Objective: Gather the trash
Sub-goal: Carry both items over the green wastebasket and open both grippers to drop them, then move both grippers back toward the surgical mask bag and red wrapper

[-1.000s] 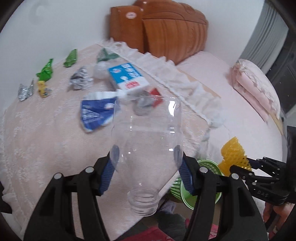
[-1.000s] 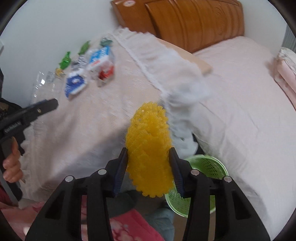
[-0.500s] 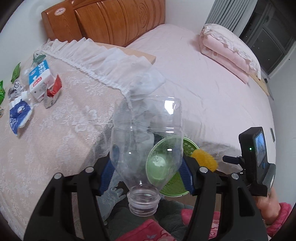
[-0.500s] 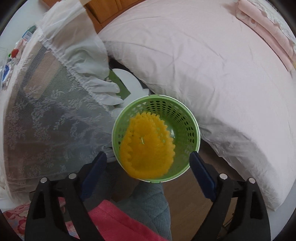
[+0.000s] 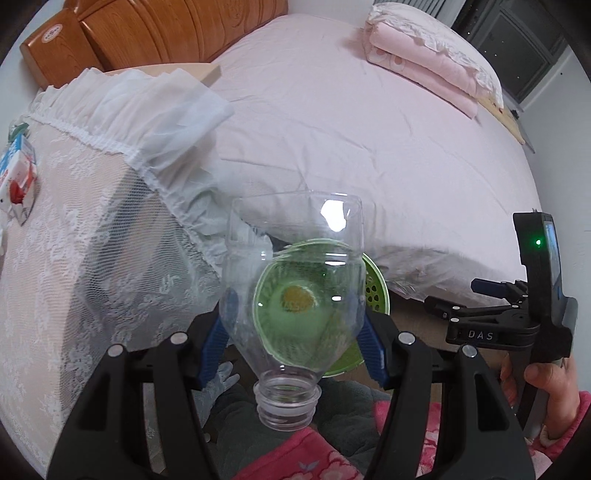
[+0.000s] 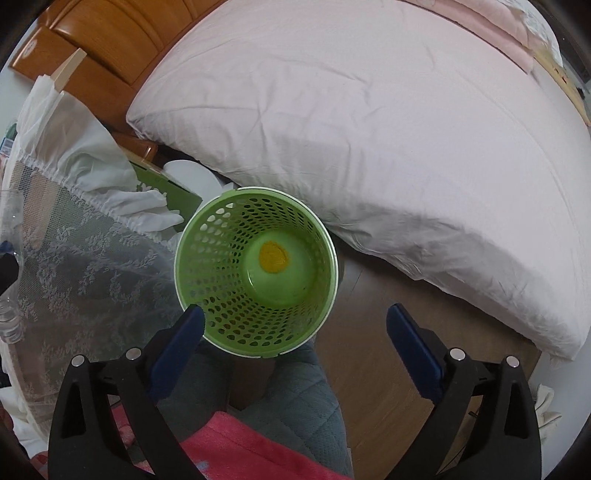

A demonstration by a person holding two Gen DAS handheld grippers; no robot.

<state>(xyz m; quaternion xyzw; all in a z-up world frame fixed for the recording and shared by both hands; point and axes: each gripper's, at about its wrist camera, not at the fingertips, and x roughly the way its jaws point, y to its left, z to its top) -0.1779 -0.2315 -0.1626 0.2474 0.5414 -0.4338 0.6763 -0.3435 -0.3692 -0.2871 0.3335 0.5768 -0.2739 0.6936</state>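
My left gripper (image 5: 293, 325) is shut on a clear plastic bottle (image 5: 291, 258), neck toward the camera, held above the green perforated trash basket (image 5: 375, 291). In the right wrist view the basket (image 6: 207, 266) stands on the floor below my right gripper (image 6: 295, 328), which is open and empty. A yellow foam net (image 6: 272, 256) lies at the basket's bottom. The right gripper also shows in the left wrist view (image 5: 461, 306), beside the basket. A blue-and-white carton (image 5: 16, 173) lies on the lace-covered table at far left.
A lace cloth with a white frill (image 5: 122, 110) covers the table to the left. A bed with a pink sheet (image 6: 369, 110) lies behind the basket, with folded pink bedding (image 5: 428, 62) and a wooden headboard (image 5: 147, 33). The person's legs (image 6: 291, 398) are below.
The yellow foam net has dropped from the open right gripper to the basket's bottom. The left gripper has swung the bottle from the table to above the basket.
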